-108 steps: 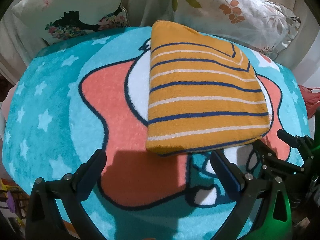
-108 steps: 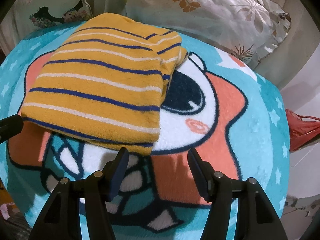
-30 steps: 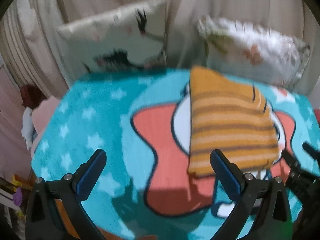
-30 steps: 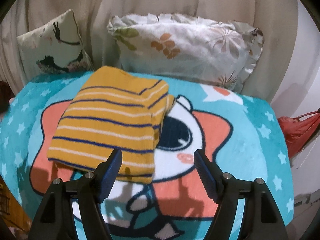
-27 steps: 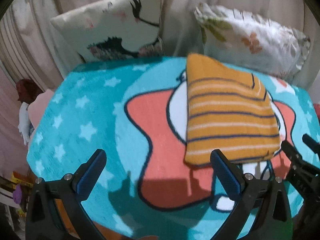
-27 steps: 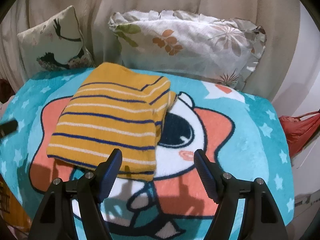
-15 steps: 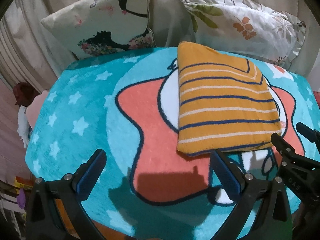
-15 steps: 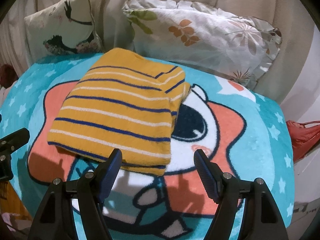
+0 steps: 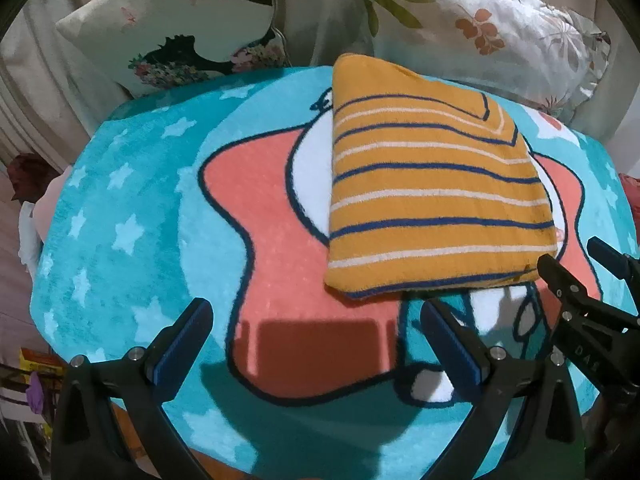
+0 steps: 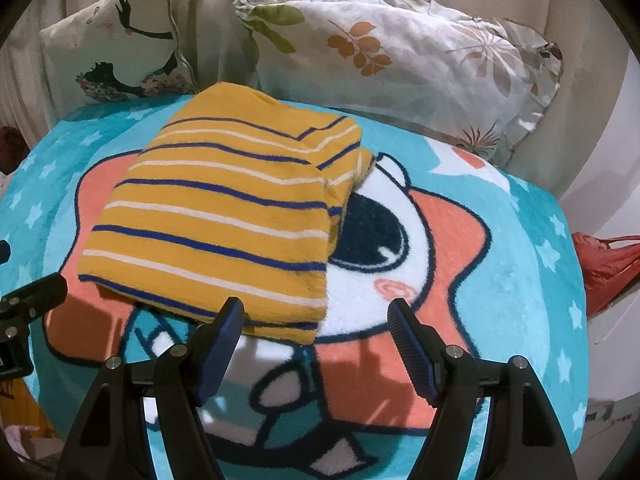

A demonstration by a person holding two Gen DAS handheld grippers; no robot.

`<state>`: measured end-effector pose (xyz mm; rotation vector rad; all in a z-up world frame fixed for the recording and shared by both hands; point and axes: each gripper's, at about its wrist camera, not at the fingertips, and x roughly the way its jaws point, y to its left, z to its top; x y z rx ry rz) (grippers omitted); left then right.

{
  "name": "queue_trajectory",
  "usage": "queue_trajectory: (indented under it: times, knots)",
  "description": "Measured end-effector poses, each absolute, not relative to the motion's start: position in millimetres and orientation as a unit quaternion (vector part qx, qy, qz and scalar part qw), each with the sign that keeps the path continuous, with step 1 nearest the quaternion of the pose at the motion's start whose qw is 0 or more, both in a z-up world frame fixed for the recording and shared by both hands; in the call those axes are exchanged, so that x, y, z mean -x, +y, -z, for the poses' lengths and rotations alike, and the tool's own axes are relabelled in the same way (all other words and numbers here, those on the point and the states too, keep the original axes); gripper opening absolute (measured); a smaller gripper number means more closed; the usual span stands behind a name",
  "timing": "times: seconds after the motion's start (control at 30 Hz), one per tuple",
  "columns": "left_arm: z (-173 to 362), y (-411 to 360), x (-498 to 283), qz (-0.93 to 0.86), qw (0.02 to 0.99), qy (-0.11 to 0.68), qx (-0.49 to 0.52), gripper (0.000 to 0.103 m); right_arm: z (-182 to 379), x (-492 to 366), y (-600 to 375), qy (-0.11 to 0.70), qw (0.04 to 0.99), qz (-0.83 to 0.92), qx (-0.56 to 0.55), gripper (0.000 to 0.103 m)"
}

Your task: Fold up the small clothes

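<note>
A folded orange garment with navy and white stripes lies flat on a teal blanket with a coral star cartoon. It also shows in the right wrist view. My left gripper is open and empty, just in front of the garment's near edge. My right gripper is open and empty, its left finger close over the garment's near edge. The right gripper also shows at the right edge of the left wrist view.
Two cushions lean at the back: one with a black figure print, one with a leaf print. A red bag hangs off the right side. The blanket ends near the view edges.
Both grippers have moved forward and lower toward the garment over the last second. The garment has not moved. Both stay open.
</note>
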<state>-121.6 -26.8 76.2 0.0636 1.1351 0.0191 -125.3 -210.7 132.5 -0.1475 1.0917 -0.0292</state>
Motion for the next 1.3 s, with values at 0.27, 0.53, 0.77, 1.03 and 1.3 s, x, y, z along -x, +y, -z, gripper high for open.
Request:
queue_trajectory:
  times: [0.27,0.53,0.77,1.03,1.3]
  knots:
    - [-72,-27,119,-0.004,0.839,0.544,-0.021,0.103,-128,123,-214,0.525,0.848,0.018,0.073,0.078]
    - [-69,-27,116,-0.005,0.836,0.549,-0.015,0.103,-129,120,-213,0.522,0.849,0.017,0.076,0.078]
    - [-66,-26,112,-0.005,0.833,0.553,-0.013,0.103,-128,118,-211,0.523,0.848,0.016,0.078,0.078]
    - [-66,-26,112,-0.005,0.833,0.553,-0.011,0.103,-127,117,-211,0.524,0.848,0.016,0.079,0.078]
    - [-62,-23,107,-0.006,0.828,0.560,0.001,0.103,-125,112,-211,0.527,0.846,0.013,0.084,0.078]
